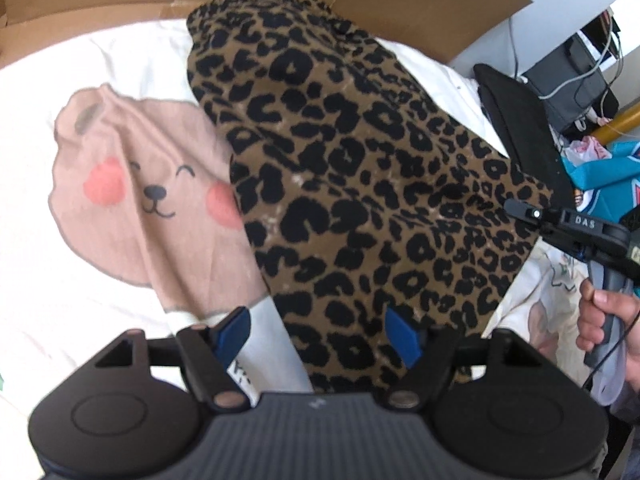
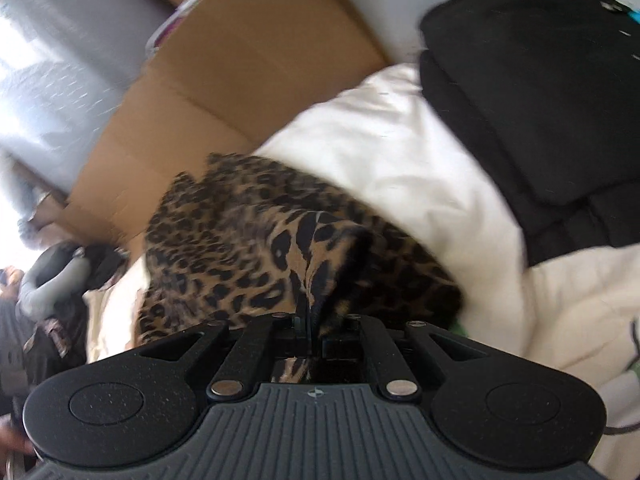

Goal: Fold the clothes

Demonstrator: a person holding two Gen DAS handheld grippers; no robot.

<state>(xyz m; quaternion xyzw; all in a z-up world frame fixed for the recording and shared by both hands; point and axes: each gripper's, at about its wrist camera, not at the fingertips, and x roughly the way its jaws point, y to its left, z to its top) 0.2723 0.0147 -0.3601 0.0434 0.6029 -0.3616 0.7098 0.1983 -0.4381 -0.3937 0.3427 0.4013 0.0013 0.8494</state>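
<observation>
Right hand-held gripper (image 2: 308, 320) lettered "DAS" clamping leopard-print garment (image 1: 360, 184), left hand-held gripper (image 1: 320, 332) hanging wide open over it, bear-face sheet (image 1: 132, 184) lying beneath.

One leopard-print garment (image 1: 352, 184) runs from the 12 o'clock edge toward 5 o'clock in the left wrist view. One white bed cover (image 1: 120, 56), carrying one printed pink bear face (image 1: 148, 196) at 9 o'clock. One brown cardboard panel (image 1: 420, 4) at 12 o'clock. One flat black bag (image 1: 520, 132) at 2 o'clock. One teal garment (image 1: 604, 168) at 3 o'clock. Two grippers: the left gripper (image 1: 320, 332) at 6 o'clock, the right gripper (image 1: 520, 210) at 3 o'clock. One hand (image 1: 608, 320) at 4 o'clock.
</observation>
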